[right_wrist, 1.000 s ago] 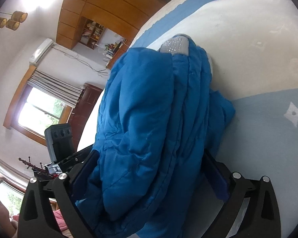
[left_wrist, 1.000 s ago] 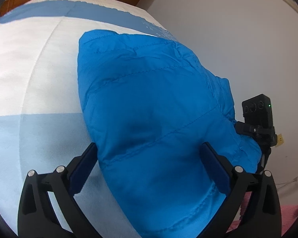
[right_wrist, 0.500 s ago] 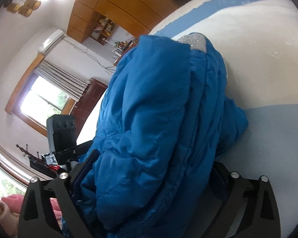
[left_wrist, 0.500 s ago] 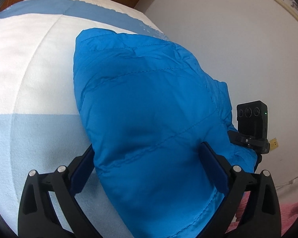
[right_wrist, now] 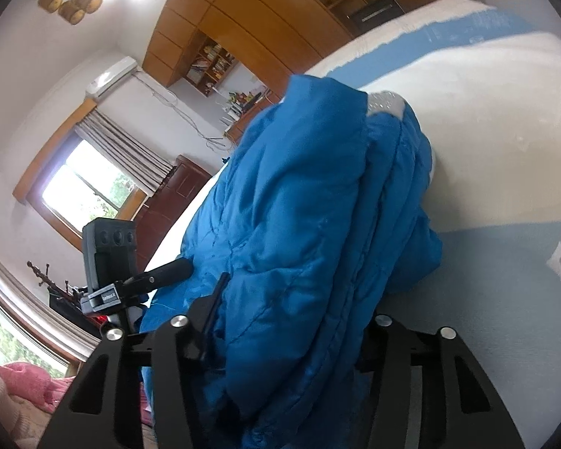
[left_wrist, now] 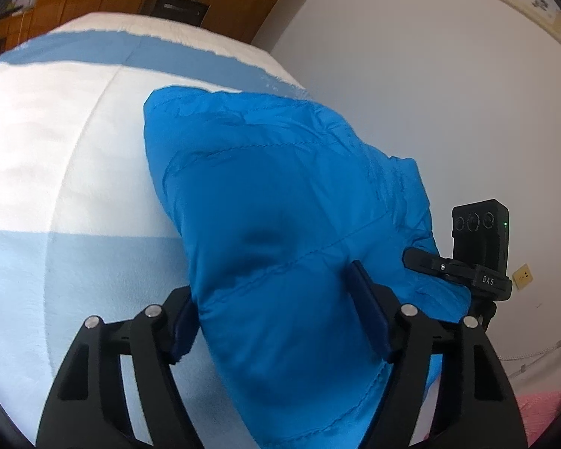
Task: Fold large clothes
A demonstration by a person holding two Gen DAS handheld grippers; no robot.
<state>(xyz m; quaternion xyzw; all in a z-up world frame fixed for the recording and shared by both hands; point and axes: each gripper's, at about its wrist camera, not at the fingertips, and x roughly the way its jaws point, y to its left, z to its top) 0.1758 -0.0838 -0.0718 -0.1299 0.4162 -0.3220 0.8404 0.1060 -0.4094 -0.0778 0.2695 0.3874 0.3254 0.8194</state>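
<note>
- The left claw is clamped on the near hem of the blue padded jacket; its two fingers press into the padding from either side, one partly hidden behind the fabric.
- The jacket lies bunched on the bed, on the white and pale blue blanket, with its near end gathered up between the two claws and its far end resting down on the cover.
- In the right wrist view the jacket shows several stacked layers, with a grey lining patch peeking out at the top.
- The right claw is closed on that thick bundle, so both ends of the near edge are held.
- I judge the jacket light but bulky, soft and springy, with a slick shell that may slide out of a shallow pinch.
- The firmest hold is likely deep on a stitched seam or the hem, taking all layers together.
</note>
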